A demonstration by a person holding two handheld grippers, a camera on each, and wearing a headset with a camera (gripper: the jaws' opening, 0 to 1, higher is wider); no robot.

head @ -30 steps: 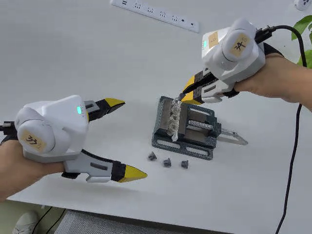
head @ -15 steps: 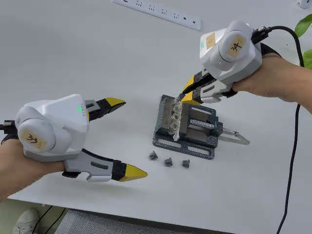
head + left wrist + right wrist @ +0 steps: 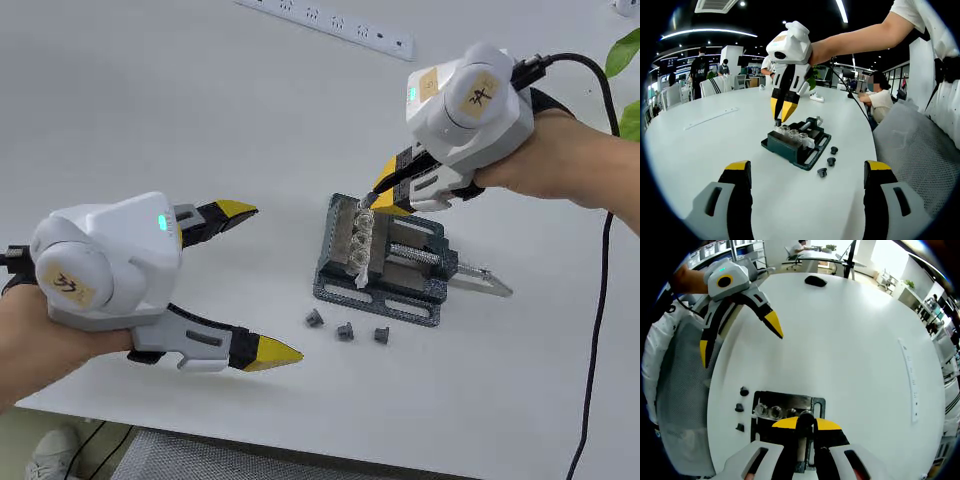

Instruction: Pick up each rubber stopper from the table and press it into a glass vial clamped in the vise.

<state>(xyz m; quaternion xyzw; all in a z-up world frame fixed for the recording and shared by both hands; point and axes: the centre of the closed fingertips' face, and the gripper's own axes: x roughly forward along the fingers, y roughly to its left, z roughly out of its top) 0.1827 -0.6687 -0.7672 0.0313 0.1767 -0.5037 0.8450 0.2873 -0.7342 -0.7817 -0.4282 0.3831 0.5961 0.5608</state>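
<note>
Three rubber stoppers point(image 3: 345, 331) are loose on the table point(image 3: 180, 110), in a short line just below the vise point(image 3: 400, 290) in the head view. A fourth stopper point(image 3: 806, 420) is pinched between the jaws of the right gripper point(image 3: 371, 198). It's right over the vial at the upper end of the row, touching the mouth or just above it, I can't tell which.

So progress-wise I'd call this the first insertion. In the right gripper view the other vial mouths look open, nothing plugged. That leaves seating this one, then the three off the table.

The left gripper point(image 3: 268, 281) is at the lower left of the head view, jaws spread wide with nothing in them, well apart from the vise.

Orientation:
- The glass vials point(image 3: 358, 245) stand upright with mouths facing up, clamped side by side. It looks like four, but they're small and clear, so don't quote me.
- The row's long axis runs top to bottom in the head view, near frame centre, leaning slightly.
- The vise's screw handle sticks out toward the right of the frame, across that row.
- The right gripper comes in from the upper right, tips aimed down and left at the vial.
- Which end of the held stopper faces down is too small to make out.
</note>
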